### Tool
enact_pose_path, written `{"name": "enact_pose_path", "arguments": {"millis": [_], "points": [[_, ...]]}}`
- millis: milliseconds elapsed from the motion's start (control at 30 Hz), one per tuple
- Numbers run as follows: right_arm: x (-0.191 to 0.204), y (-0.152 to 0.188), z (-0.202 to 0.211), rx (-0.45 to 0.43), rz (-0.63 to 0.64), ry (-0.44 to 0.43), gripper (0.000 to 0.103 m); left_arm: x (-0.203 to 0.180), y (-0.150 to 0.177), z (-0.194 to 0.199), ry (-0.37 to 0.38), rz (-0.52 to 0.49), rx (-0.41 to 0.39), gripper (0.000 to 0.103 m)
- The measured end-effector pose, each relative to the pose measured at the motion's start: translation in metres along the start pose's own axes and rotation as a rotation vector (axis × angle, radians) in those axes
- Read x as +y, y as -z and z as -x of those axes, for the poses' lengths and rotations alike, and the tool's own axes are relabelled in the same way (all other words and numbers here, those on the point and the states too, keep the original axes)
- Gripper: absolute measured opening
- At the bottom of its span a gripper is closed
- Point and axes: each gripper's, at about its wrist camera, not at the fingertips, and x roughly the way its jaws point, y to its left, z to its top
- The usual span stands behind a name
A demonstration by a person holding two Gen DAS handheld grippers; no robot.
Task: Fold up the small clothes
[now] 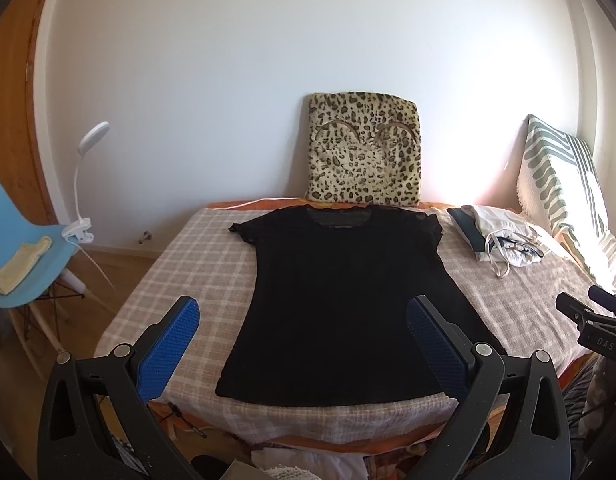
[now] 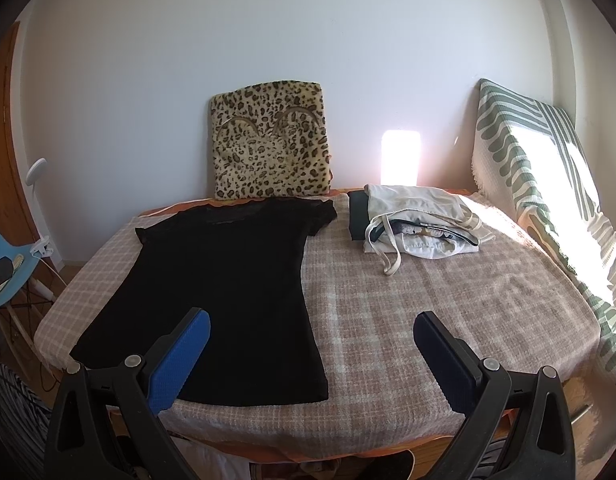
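A black short-sleeved T-shirt (image 1: 339, 296) lies spread flat on the checked blanket (image 1: 188, 272), neck toward the wall, hem at the near edge. It also shows in the right wrist view (image 2: 228, 280), left of centre. My left gripper (image 1: 304, 320) is open and empty, held above the near edge over the shirt's hem. My right gripper (image 2: 311, 332) is open and empty, held above the near edge just right of the shirt. The right gripper's body shows at the right edge of the left wrist view (image 1: 595, 320).
A pile of folded clothes (image 2: 419, 220) sits at the back right of the blanket (image 2: 447, 300). A leopard-print cushion (image 1: 363, 148) leans on the wall. A striped pillow (image 2: 547, 200) stands at the right. A blue chair (image 1: 20, 256) with a clip lamp (image 1: 82, 184) stands left. Clothes lie on the floor (image 1: 308, 464).
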Motion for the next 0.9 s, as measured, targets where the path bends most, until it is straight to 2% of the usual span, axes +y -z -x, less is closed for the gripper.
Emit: {"name": "enact_pose_path", "arguments": {"millis": [567, 900], "points": [[0.017, -0.015, -0.025, 0.036, -0.004, -0.019, 0.103, 0.021, 0.006, -0.029, -0.012, 0.033, 0.039, 0.103], [0.053, -0.051, -0.061, 0.022, 0.036, -0.109, 0.102, 0.072, 0.028, -0.075, -0.026, 0.082, 0.136, 0.102]]}}
